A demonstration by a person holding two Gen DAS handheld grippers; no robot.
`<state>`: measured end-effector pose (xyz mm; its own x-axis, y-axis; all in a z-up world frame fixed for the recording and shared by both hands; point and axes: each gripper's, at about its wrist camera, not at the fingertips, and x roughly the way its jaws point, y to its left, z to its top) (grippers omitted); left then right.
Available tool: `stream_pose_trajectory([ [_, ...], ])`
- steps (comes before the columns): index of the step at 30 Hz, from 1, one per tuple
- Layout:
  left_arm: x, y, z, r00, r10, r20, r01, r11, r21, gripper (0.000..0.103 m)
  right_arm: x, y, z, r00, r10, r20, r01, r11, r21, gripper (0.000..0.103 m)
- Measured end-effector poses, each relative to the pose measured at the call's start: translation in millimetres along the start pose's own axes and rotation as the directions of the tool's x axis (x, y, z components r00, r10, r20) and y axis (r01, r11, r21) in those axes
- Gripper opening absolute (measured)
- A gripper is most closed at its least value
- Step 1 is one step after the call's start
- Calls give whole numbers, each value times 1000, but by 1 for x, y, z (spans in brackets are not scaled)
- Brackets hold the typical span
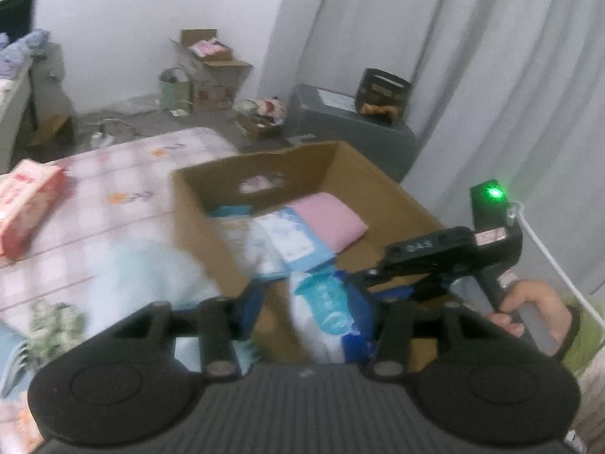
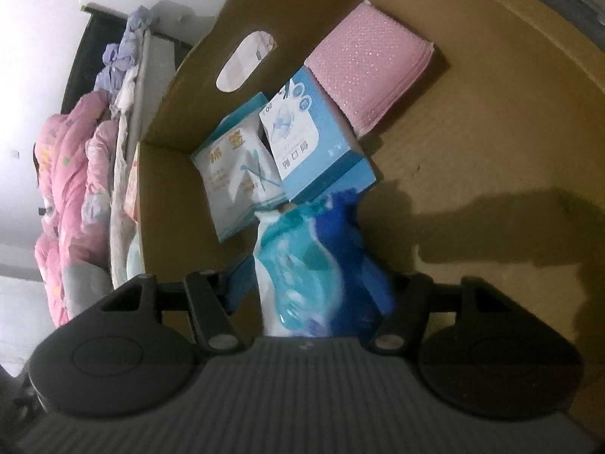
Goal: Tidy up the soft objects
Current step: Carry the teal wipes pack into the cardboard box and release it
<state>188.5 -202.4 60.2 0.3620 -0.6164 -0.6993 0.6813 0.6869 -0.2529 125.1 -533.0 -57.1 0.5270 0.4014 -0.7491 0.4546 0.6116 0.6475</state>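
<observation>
**Blue-white pack in right gripper, over the carton**

Nearest my right wrist camera: a soft blue and white plastic pack (image 2: 321,265), sitting between the right gripper (image 2: 314,283) fingers. Jaws stand about midway apart with the pack filling the gap, so I read it as held, though the pad contact itself is blurred. Pack hangs inside the open cardboard box (image 2: 472,121), above its bare floor.

Already in the box: a pink padded bundle (image 2: 374,75) at the far corner, a blue carton of masks (image 2: 317,143) just beside it, and a white pouch (image 2: 234,174) leaning against the box wall, touching the blue carton.

Left wrist view: left gripper (image 1: 314,302) partly apart; the same pack shows between its fingers, but I cannot tell whether its pads touch it. The left side of that view is smeared. A hand (image 1: 537,314) holds the right gripper's handle at the right edge. The box stands on a bed with a checked sheet (image 1: 124,196); a pink tissue pack (image 1: 26,204) lies on the sheet, well apart from the box.
</observation>
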Motion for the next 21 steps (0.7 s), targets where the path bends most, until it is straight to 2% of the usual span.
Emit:
stream_pose_trajectory([
  [5,-36,29,-19,996,83,20,-82,996,-36,52,8,11,-6,995,-87,-39,83,993,-85,62],
  [7,-50,39,-30,993,119,25,-118,992,-52,52,17,13,-10,992,-100,-76,92,991,-99,54],
  [9,-62,48,-42,989,147,29,-145,987,-68,52,25,17,-14,988,-128,-87,116,984,-135,52],
  [13,-83,67,-65,983,179,43,-171,975,-139,52,36,33,-12,989,-112,-92,93,978,-189,39],
  [15,-90,74,-75,979,198,55,-187,969,-163,53,42,46,-11,988,-133,-82,109,962,-249,39],
  [21,-106,90,-96,964,258,71,-237,946,-222,56,57,62,-4,985,-153,-77,123,946,-301,42],
])
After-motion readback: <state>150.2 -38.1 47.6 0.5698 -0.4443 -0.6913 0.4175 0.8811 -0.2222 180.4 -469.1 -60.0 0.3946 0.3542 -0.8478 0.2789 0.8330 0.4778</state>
